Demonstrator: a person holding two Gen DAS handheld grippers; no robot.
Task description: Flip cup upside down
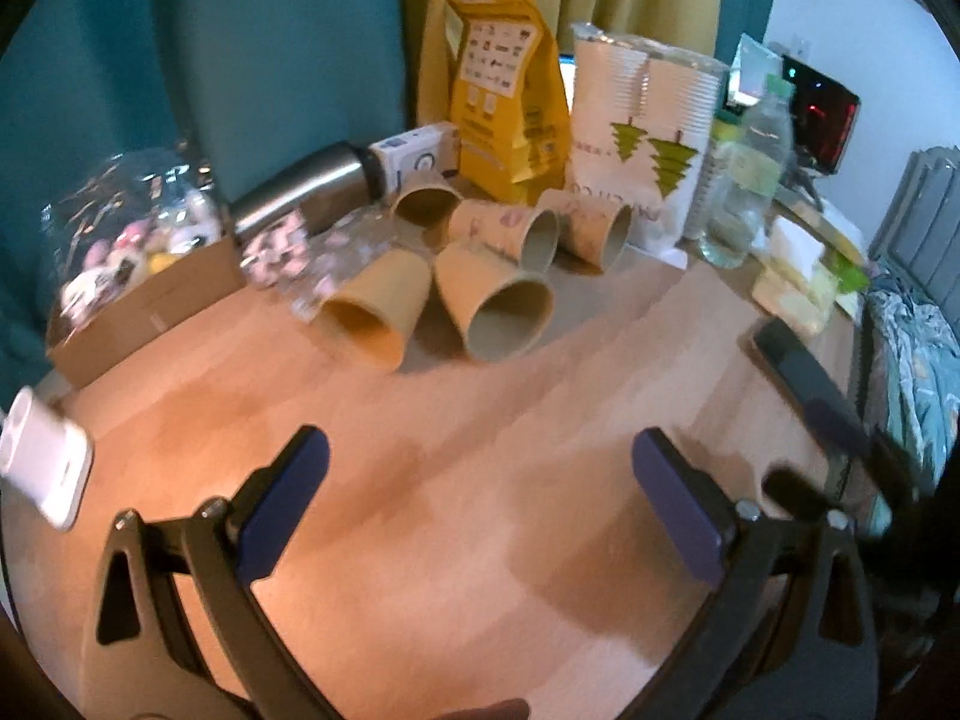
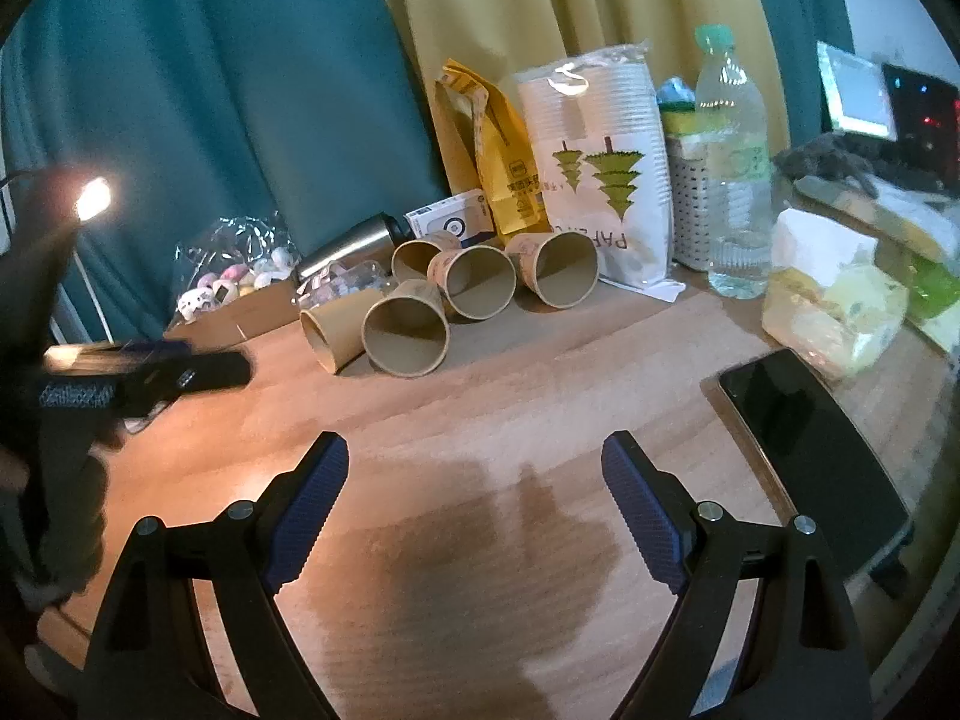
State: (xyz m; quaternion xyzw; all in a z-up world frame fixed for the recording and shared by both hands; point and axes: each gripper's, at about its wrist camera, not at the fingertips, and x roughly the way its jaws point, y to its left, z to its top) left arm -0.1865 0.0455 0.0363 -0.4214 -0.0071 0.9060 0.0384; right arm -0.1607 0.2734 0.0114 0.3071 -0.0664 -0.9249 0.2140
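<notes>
— Where are the cups lying?
— On their sides, clustered well ahead of both sets of fingers, mouths facing us.
— Are we gripping anything?
— No; left gripper and right gripper are hovering spread wide over the table.

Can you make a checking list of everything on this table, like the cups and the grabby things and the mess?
Surface: wooden table, dark shadow patch between the right gripper's fingers.
Job's things: five paper cups lying on their sides in a cluster, mouths toward the cameras; none upside down yet.
Clutter: yellow bag, pack of paper cups, water bottle, steel flask, cardboard box with small wrapped items, black phone, white phone.
Grippers: left gripper open, holding nothing; right gripper open, holding nothing; both short of the cups.
Cables: a thin white line near the curtain, unclear.
Surroundings: teal curtain, yellow curtain.
</notes>
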